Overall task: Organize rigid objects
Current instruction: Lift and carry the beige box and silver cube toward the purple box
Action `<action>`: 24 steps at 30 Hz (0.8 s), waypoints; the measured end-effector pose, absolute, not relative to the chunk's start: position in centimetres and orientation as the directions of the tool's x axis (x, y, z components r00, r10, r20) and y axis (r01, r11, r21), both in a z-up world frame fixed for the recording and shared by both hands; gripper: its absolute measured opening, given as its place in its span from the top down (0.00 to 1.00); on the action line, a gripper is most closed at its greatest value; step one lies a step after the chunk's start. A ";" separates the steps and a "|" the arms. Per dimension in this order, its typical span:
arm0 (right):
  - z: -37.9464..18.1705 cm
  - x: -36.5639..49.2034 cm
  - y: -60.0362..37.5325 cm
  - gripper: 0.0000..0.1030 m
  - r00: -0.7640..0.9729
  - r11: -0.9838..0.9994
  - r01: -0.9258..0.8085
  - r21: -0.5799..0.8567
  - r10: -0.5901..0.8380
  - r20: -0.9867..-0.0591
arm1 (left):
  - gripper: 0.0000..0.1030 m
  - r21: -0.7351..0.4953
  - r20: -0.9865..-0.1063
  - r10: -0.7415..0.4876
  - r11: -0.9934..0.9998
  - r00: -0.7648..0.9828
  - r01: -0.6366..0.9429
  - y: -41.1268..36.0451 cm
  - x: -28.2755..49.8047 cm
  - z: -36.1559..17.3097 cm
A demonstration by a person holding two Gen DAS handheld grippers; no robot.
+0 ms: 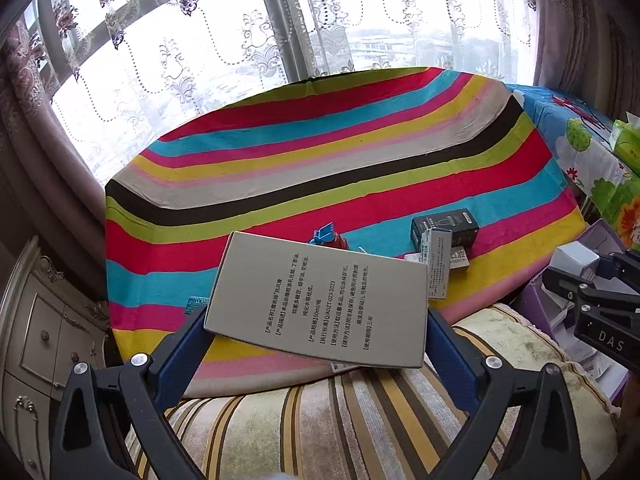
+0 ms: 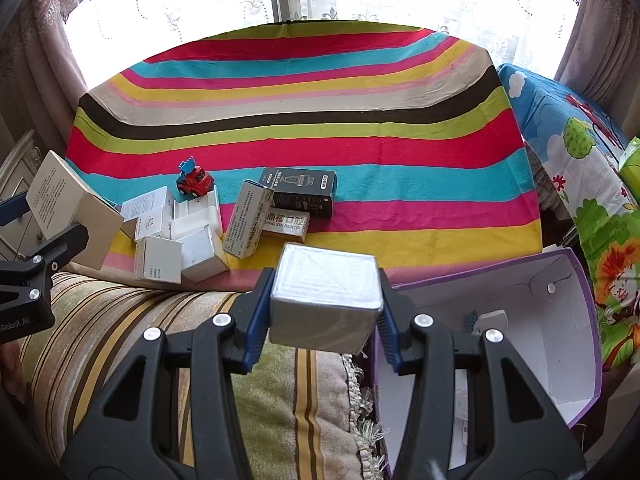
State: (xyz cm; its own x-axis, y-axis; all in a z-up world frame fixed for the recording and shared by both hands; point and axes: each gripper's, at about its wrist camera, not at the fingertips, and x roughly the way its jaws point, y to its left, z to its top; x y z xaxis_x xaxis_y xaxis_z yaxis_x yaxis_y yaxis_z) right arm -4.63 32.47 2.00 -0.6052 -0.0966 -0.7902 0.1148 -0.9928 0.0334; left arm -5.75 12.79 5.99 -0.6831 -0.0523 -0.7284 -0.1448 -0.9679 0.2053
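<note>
At the lower centre of the left wrist view, the left gripper (image 1: 316, 320) is clamped on a flat beige box (image 1: 320, 300), one blue finger (image 1: 180, 356) against each short side. The box face carries printed text and is tilted, held above the striped cloth (image 1: 320, 152). Behind it, at mid-frame, a red toy truck (image 1: 334, 238) is partly hidden by the box edge. Right of that lie a black box (image 1: 446, 224) and a tall white box (image 1: 438, 264) leaning against it. The right gripper (image 1: 600, 304) shows at the right edge of this view.

At the lower centre of the right wrist view, the right gripper (image 2: 324, 304) grips a white cube-shaped box (image 2: 326, 298) between its pads, raised above the cloth's near edge and just left of the purple bin (image 2: 580, 340). The bin stands open at lower right; a small white item sits inside, too small to identify. At centre left, a cluster of white boxes (image 2: 176, 236) lies on the cloth, touching one another. A yellow box (image 2: 286, 224) lies in front of the black one. A striped cushion (image 2: 140, 320) fills the lower left.
</note>
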 end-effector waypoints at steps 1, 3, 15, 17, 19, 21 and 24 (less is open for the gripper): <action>2.1 -4.5 33.0 0.50 -0.607 -0.994 0.105 0.033 -0.090 -0.790 | 0.01 0.195 -0.727 -0.031 -0.967 -0.686 -0.163 13.3 -5.7 6.1; 2.2 -4.2 34.2 0.50 -0.610 -0.996 0.082 0.032 -0.076 -0.789 | 0.01 0.169 -0.728 0.021 -0.963 -0.686 -0.209 14.4 -5.5 6.2; 1.9 -2.4 41.9 0.50 -0.600 -0.996 -0.079 0.030 0.024 -0.800 | 0.01 0.046 -0.751 0.287 -0.875 -0.595 -0.481 22.2 -4.9 5.7; 1.7 -2.2 43.0 0.50 -0.592 -0.995 -0.100 0.024 0.040 -0.805 | 0.01 0.012 -0.755 0.336 -0.851 -0.563 -0.524 23.3 -4.8 5.6; 1.6 -2.0 44.0 0.50 -0.586 -0.992 -0.122 0.017 0.059 -0.808 | 0.01 -0.019 -0.758 0.377 -0.829 -0.532 -0.560 24.3 -4.7 5.5; 1.5 -1.7 45.0 0.50 -0.581 -0.989 -0.147 0.011 0.077 -0.810 | 0.01 -0.023 -0.758 0.396 -0.810 -0.518 -0.586 25.2 -4.5 5.4; 1.5 -1.4 46.1 0.50 -0.579 -0.984 -0.177 -0.012 0.114 -0.807 | 0.01 -0.051 -0.759 0.439 -0.776 -0.481 -0.629 26.6 -4.2 5.3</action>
State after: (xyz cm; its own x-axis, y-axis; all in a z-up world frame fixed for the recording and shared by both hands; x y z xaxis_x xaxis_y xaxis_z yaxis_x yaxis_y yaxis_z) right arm -1.37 46.07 1.49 -0.5788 0.1140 -0.8074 -0.1769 -0.9842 -0.0122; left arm -4.24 26.57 5.30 -0.4811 0.4395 -0.7585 -0.6288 -0.7759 -0.0508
